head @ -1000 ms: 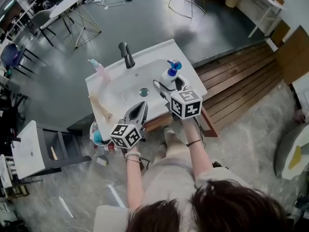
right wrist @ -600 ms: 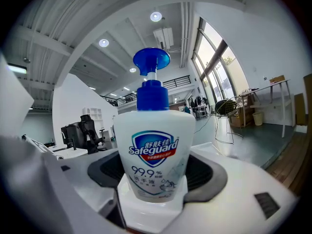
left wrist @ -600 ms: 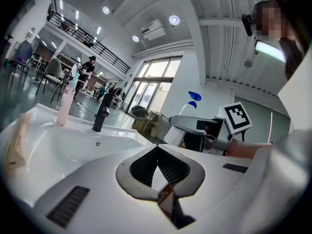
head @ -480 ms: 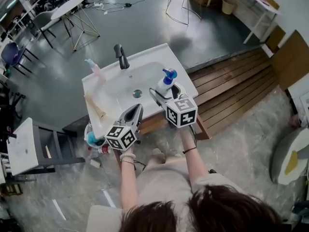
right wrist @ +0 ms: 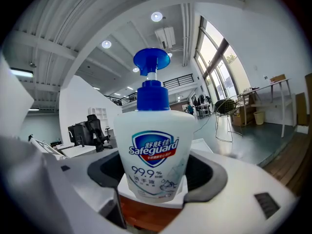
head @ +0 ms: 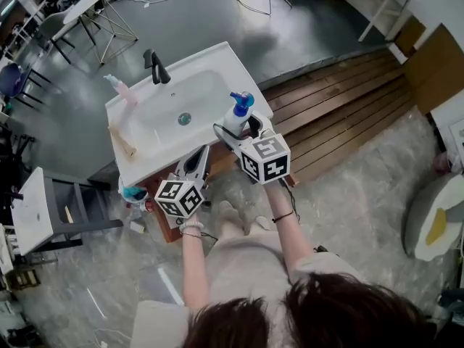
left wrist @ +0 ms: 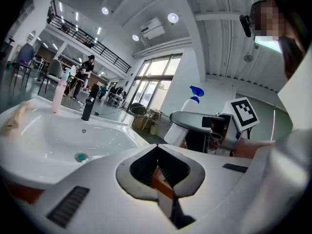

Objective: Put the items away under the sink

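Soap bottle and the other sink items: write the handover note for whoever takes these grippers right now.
Right gripper: fingers shut on the soap bottle, at the front right corner of the sink.
Left gripper: shut, empty, over the sink's front edge.
Pink bottle and tan item: on the sink's left rim.
Done: soap bottle gripped.
Left: stow it under the sink, then probably the other two.
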